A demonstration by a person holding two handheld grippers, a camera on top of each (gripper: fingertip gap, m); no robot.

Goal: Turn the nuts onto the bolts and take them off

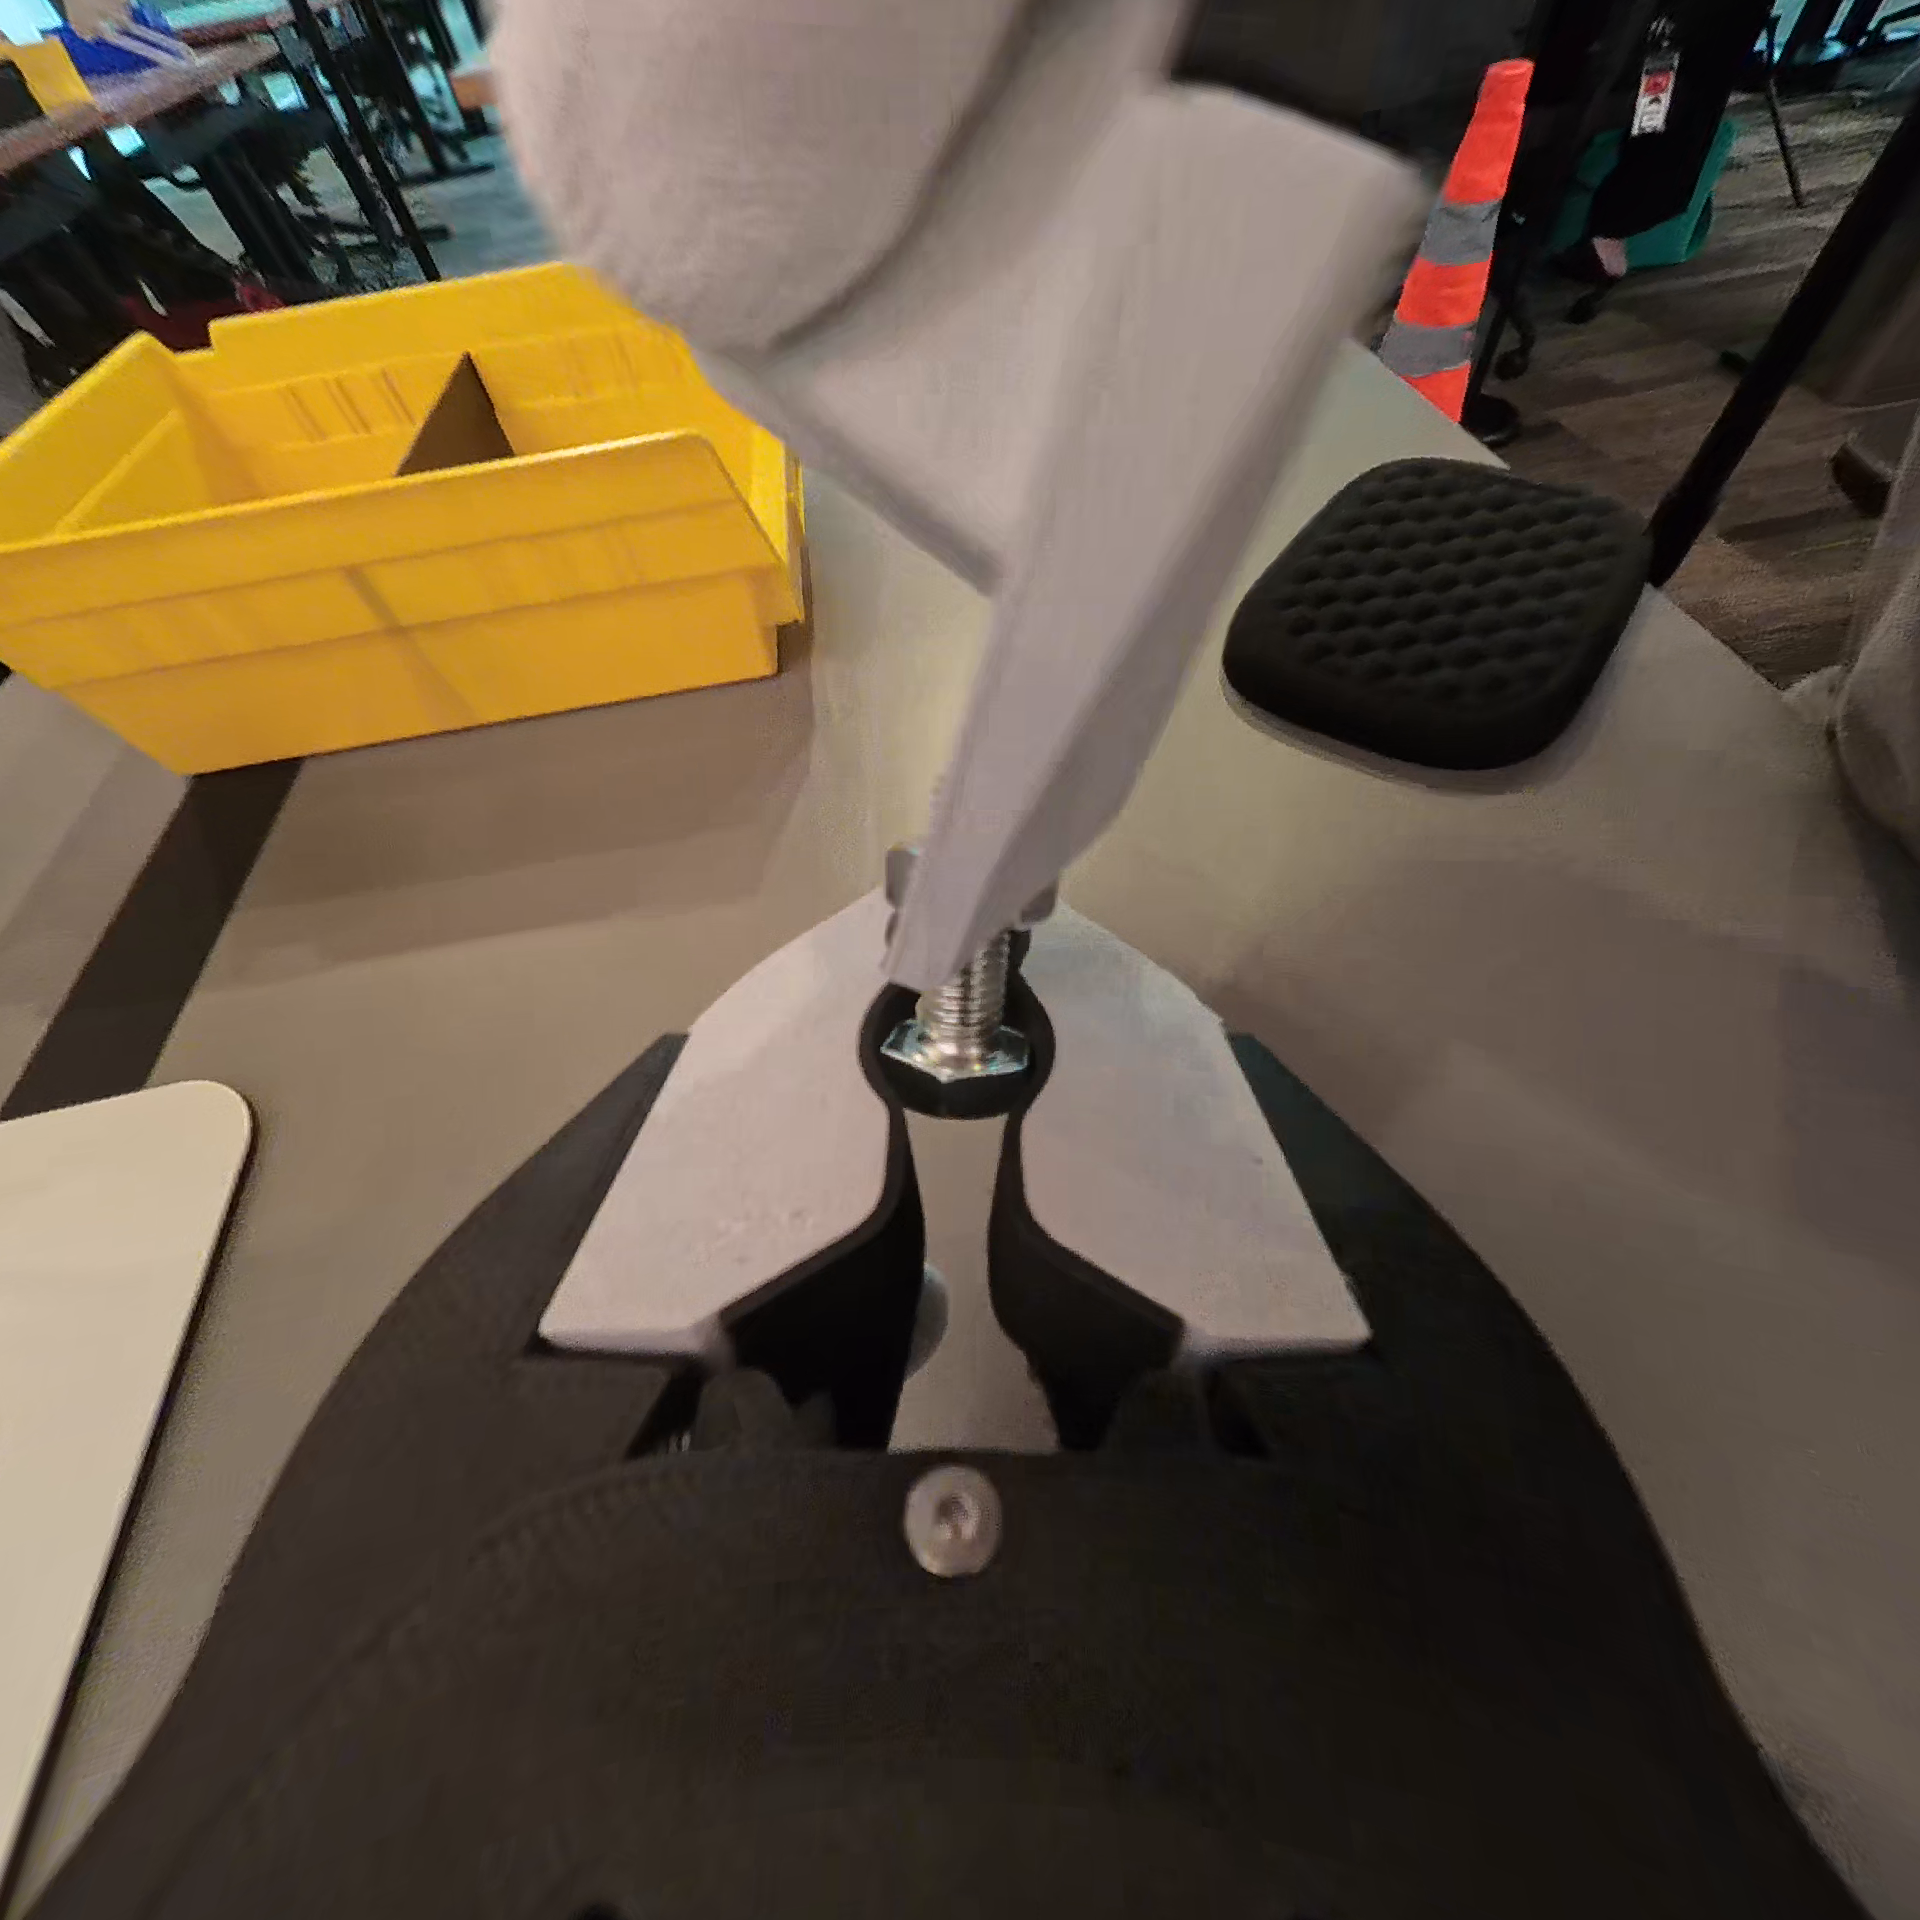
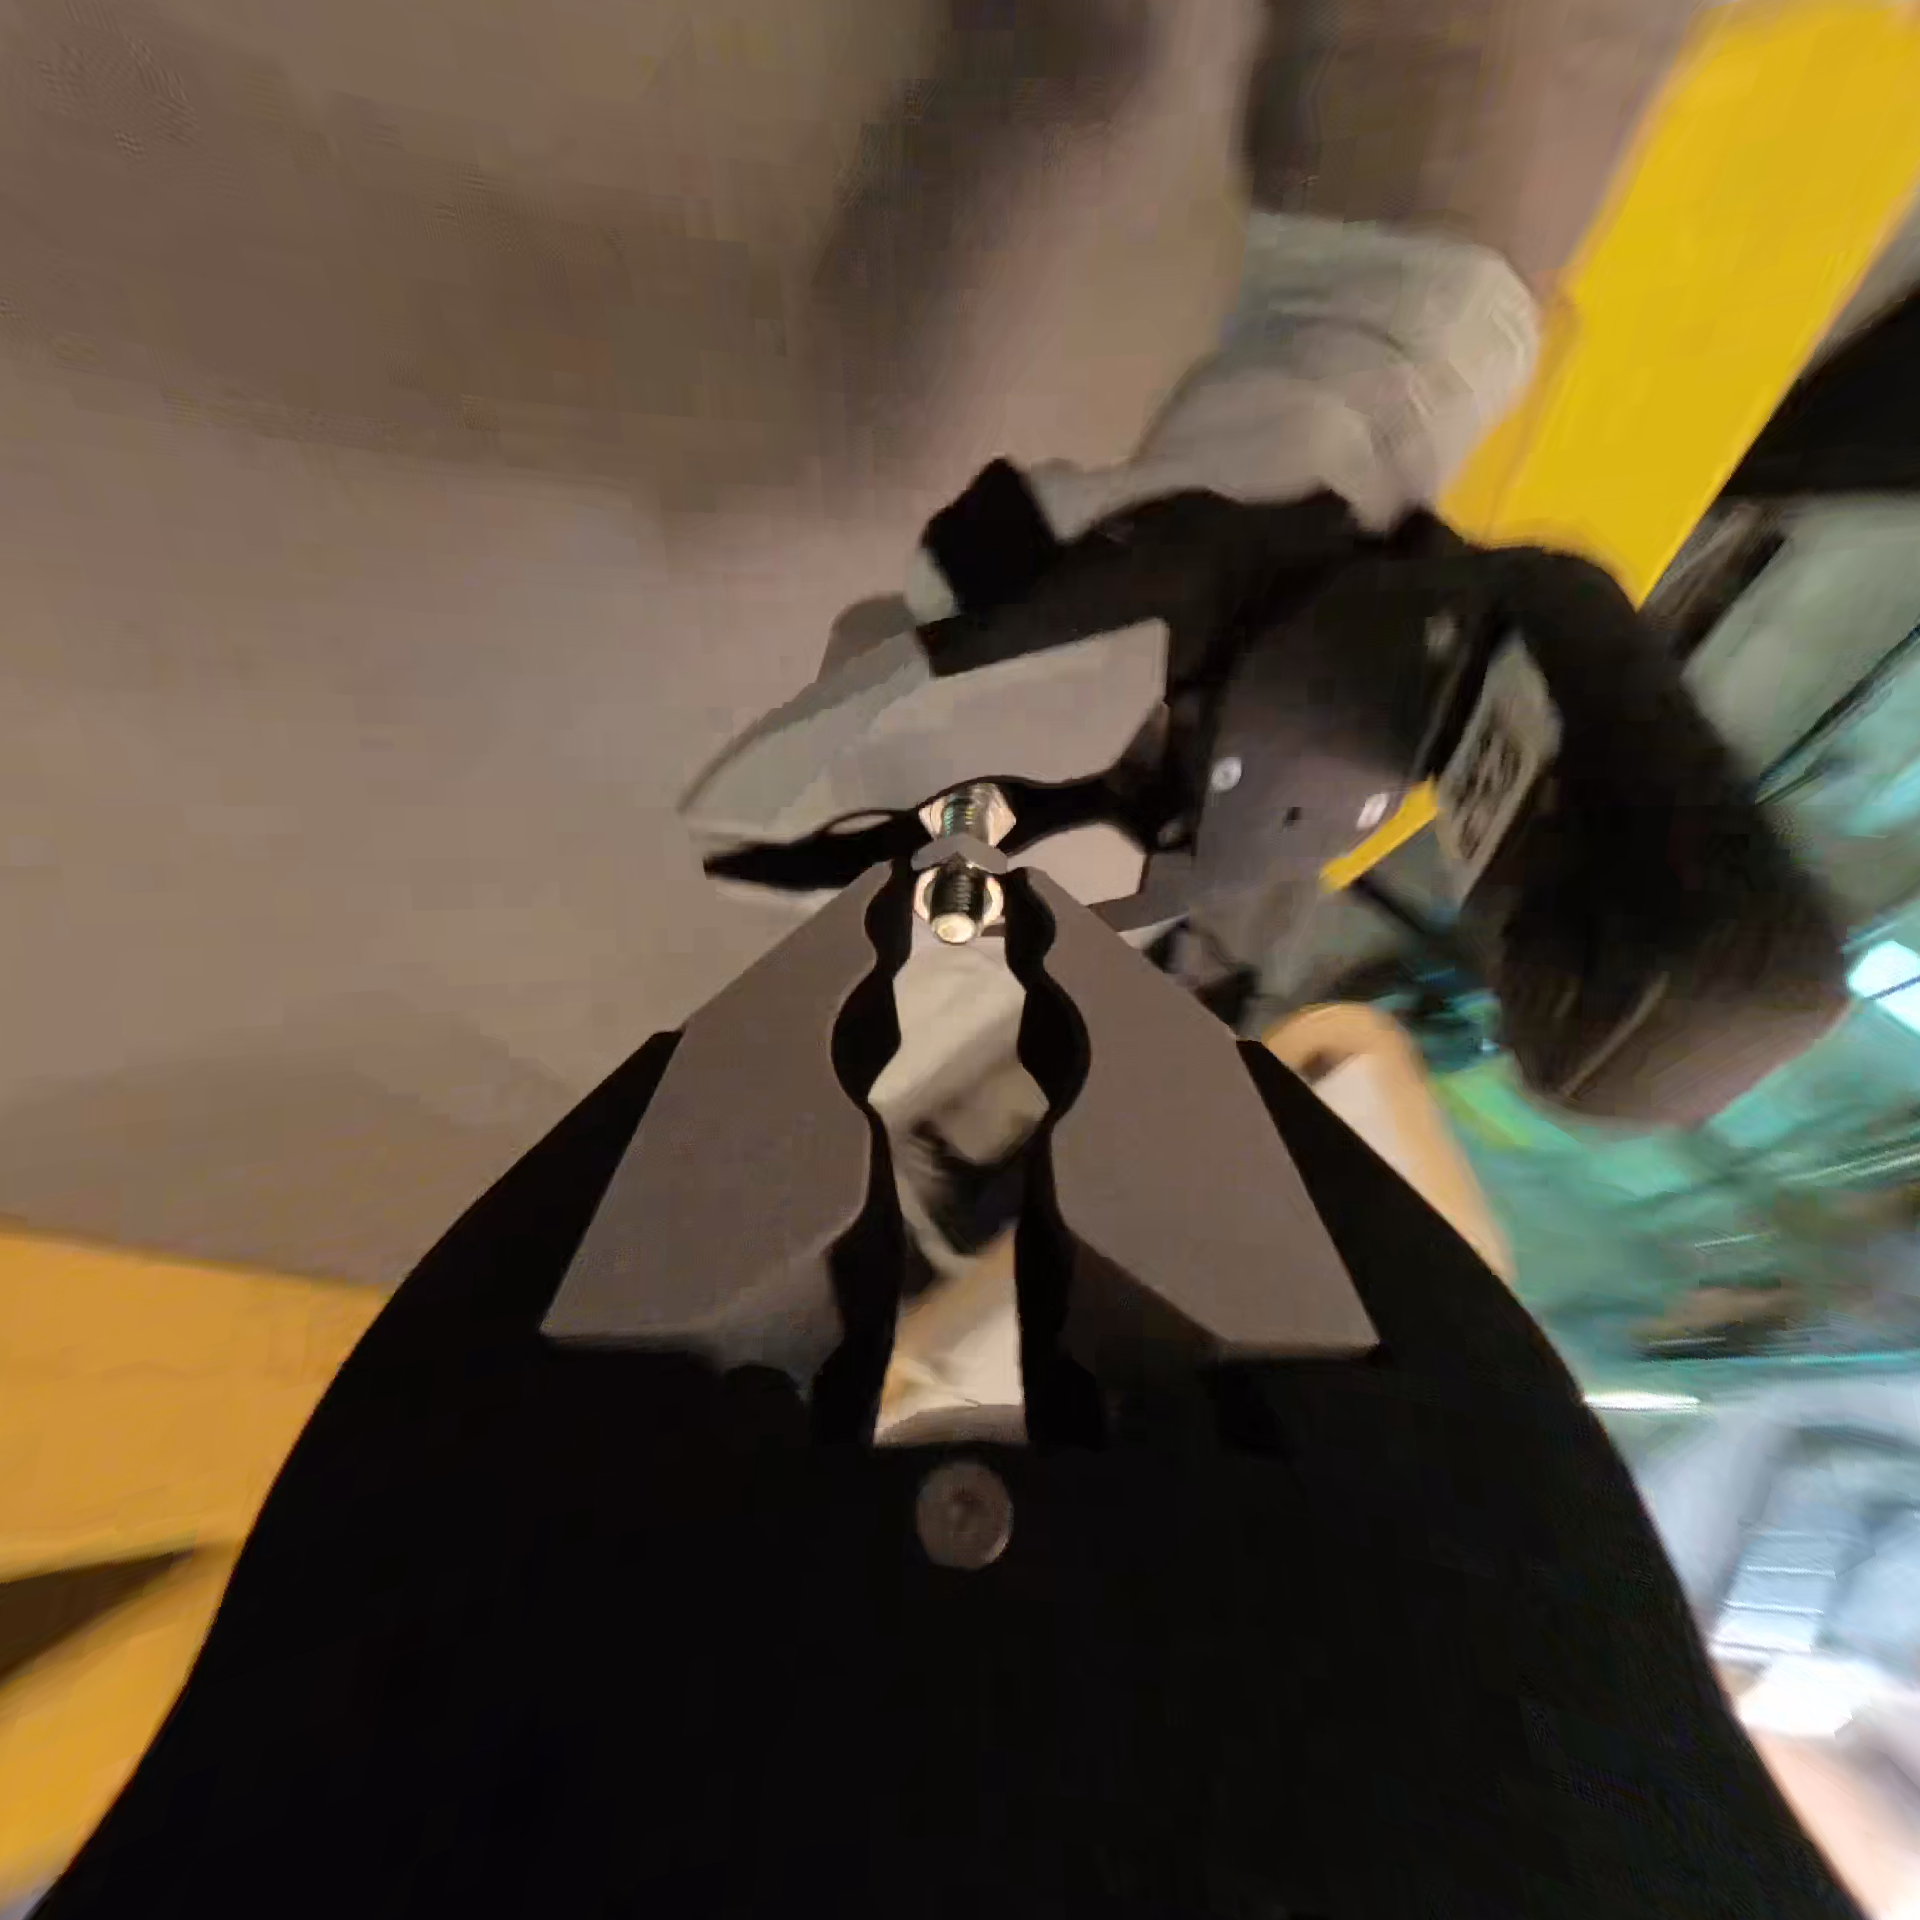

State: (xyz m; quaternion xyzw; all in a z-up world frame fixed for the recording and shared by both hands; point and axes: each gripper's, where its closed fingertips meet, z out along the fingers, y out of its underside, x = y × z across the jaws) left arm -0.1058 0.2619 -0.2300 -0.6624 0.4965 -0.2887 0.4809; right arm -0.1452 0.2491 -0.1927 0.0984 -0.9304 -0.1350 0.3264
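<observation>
Desk (image 1: 1455,1039) carries a yellow bin (image 1: 395,582) at far left and a black pad (image 1: 1434,613) at far right, well apart. Above it the left gripper (image 1: 956,1070) has its fingers (image 1: 790,1122) closed narrowly on the bolt (image 1: 971,1003) by its hex head, shaft pointing away. Right gripper (image 2: 956,883) comes down from above, fingers (image 2: 769,1101) pinched on the nut (image 2: 958,854) partway along the thread.
</observation>
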